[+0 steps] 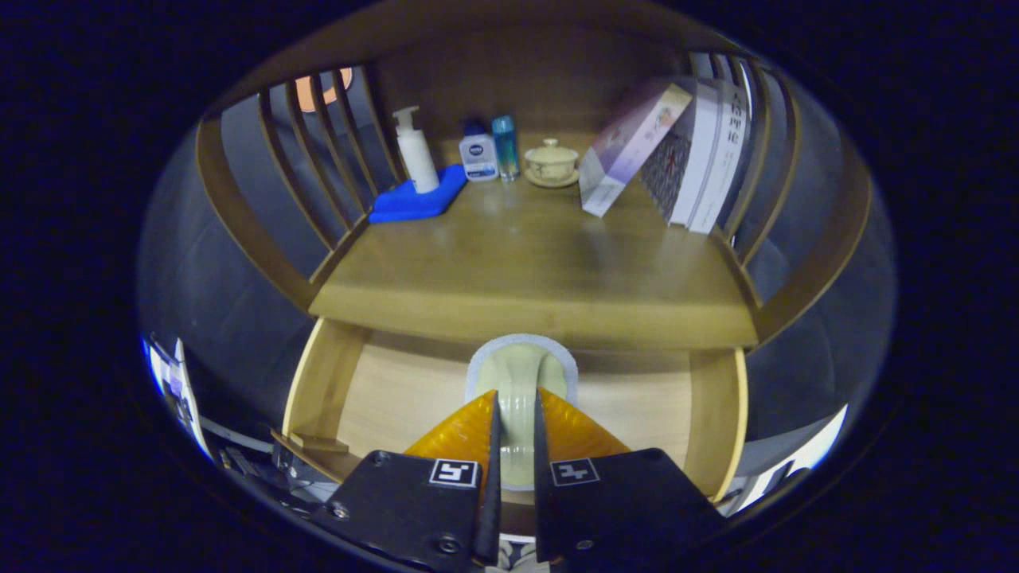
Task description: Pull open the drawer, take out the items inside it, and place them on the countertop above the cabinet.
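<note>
The wooden cabinet's drawer (322,382) is pulled open below the countertop (525,270), showing its pale wood floor. A pale green item with a white fuzzy rim (521,370) hangs over the drawer, its rounded top level with the countertop's front edge. My gripper (517,398) is shut on the item's narrow green middle, one finger pressing on each side. The item's lower end runs down between the fingers (462,434) and is partly hidden by them.
At the back of the countertop stand a white pump bottle (415,151) on a blue cloth (418,200), a small white bottle (478,155), a slim blue bottle (505,145) and a lidded tea bowl (551,161). Books (677,151) lean at the right. Slatted wooden sides (318,151) flank the top.
</note>
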A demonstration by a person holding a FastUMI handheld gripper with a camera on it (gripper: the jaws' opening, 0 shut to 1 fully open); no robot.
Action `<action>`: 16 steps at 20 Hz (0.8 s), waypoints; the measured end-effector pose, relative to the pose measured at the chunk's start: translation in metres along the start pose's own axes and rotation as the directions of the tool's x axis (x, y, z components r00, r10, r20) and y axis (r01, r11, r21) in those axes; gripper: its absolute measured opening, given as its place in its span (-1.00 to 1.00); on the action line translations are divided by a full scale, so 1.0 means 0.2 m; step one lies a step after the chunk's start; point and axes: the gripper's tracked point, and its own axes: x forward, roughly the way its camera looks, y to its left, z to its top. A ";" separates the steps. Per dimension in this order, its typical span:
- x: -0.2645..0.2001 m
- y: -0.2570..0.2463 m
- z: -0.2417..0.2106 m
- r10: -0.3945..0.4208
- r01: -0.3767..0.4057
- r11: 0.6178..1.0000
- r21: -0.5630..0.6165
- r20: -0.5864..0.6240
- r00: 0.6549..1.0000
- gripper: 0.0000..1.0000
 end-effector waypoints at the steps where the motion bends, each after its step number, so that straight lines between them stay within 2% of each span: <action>1: -0.01 0.00 0.04 -0.004 0.004 1.000 -0.006 0.004 1.000 -0.59; 7: 0.05 0.01 0.23 -0.028 0.027 0.999 -0.044 -0.013 1.000 -0.60; 16: 0.29 0.03 0.53 -0.049 0.048 0.998 -0.032 -0.035 0.998 -0.60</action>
